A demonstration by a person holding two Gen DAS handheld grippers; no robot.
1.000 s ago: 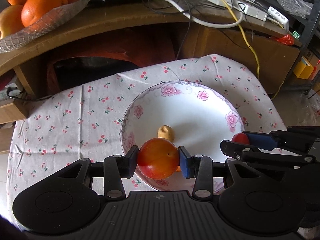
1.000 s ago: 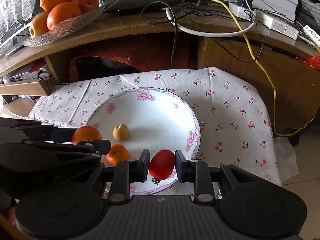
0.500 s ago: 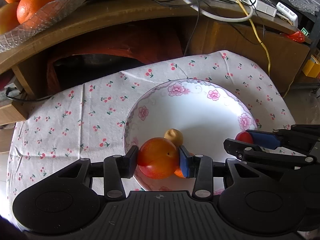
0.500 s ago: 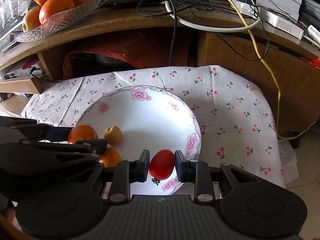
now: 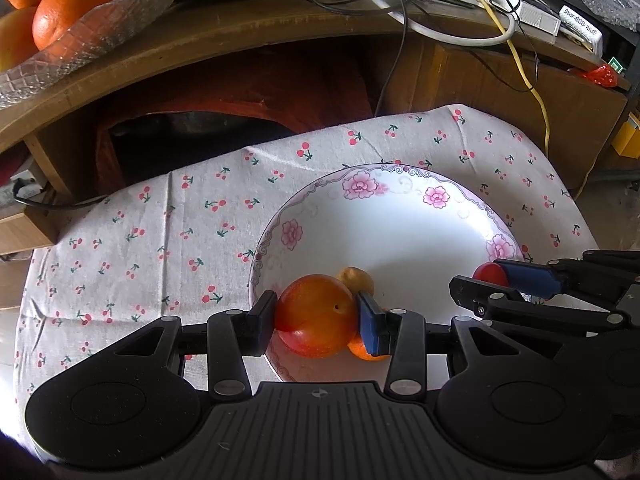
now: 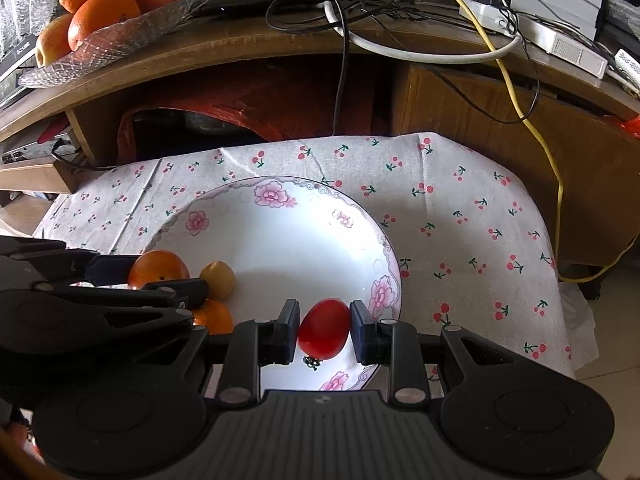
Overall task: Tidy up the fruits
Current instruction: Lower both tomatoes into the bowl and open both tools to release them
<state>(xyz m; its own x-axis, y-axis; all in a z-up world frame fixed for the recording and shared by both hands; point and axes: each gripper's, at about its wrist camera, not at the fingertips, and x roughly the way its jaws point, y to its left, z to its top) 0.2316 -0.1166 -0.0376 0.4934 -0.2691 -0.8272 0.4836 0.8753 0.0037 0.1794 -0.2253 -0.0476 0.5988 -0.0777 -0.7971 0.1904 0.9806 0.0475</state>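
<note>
1. Left gripper [image 5: 316, 316] is clenched on a round orange-red fruit [image 5: 318, 314], over the near left rim of the flowered plate [image 5: 400, 216].
2. Right gripper [image 6: 325, 330] is clenched on a small red tomato [image 6: 324, 334], over the near right part of the same plate.
3. Inside the plate lie a small yellow fruit [image 6: 218, 280] and a small orange [image 6: 216, 316], both just beside the left gripper.
4. Plate stands on a cherry-print cloth [image 6: 460, 216].
5. On the wooden shelf behind, a glass bowl [image 6: 120, 40] holds more fruit.
</note>
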